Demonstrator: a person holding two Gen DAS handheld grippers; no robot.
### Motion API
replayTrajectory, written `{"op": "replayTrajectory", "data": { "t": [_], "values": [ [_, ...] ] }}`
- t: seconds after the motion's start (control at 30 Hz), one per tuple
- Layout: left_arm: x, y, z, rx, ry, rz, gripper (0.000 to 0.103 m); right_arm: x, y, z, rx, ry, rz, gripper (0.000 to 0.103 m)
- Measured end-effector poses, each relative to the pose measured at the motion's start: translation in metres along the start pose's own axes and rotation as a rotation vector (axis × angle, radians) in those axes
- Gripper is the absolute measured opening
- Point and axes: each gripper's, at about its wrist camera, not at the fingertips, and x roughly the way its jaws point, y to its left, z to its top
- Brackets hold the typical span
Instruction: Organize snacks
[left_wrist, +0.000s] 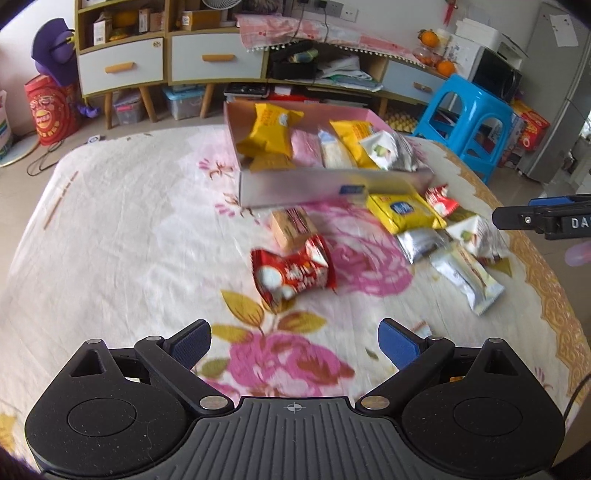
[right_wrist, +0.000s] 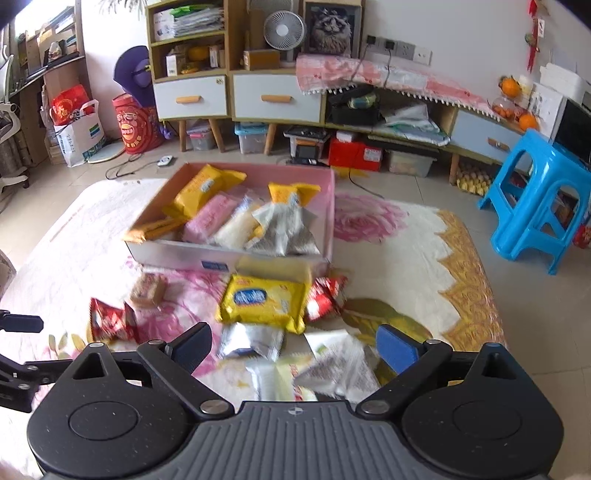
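Observation:
A pink-lined box (left_wrist: 295, 186) (right_wrist: 258, 173) on the flowered cloth holds several yellow, pink, white and silver snack packs. In front of it lie loose snacks: a red pack (left_wrist: 291, 271) (right_wrist: 110, 321), a tan biscuit pack (left_wrist: 291, 225) (right_wrist: 149, 291), a yellow pack (left_wrist: 404, 212) (right_wrist: 266, 301), a small red pack (left_wrist: 441, 199) (right_wrist: 327, 297), and silver and white packs (left_wrist: 423, 243) (right_wrist: 251, 341). My left gripper (left_wrist: 295, 345) is open and empty, short of the red pack. My right gripper (right_wrist: 295, 349) is open and empty over the silver and white packs.
The flowered cloth (left_wrist: 129, 229) covers the table, its gold border (left_wrist: 554, 295) on the right. A blue plastic stool (left_wrist: 476, 118) (right_wrist: 535, 199) stands beyond the right edge. Cabinets with drawers (right_wrist: 236, 96) and storage bins line the far wall. The right gripper's tip (left_wrist: 535, 216) shows in the left wrist view.

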Motion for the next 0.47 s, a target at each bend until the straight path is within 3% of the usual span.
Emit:
{"op": "replayTrajectory", "data": {
  "t": [0.47],
  "values": [
    [0.022, -0.048, -0.028, 0.040, 0.115, -0.095, 0.098, 0.015, -0.035, -0.049, 0.046, 0.116, -0.005, 0.088]
  ]
}}
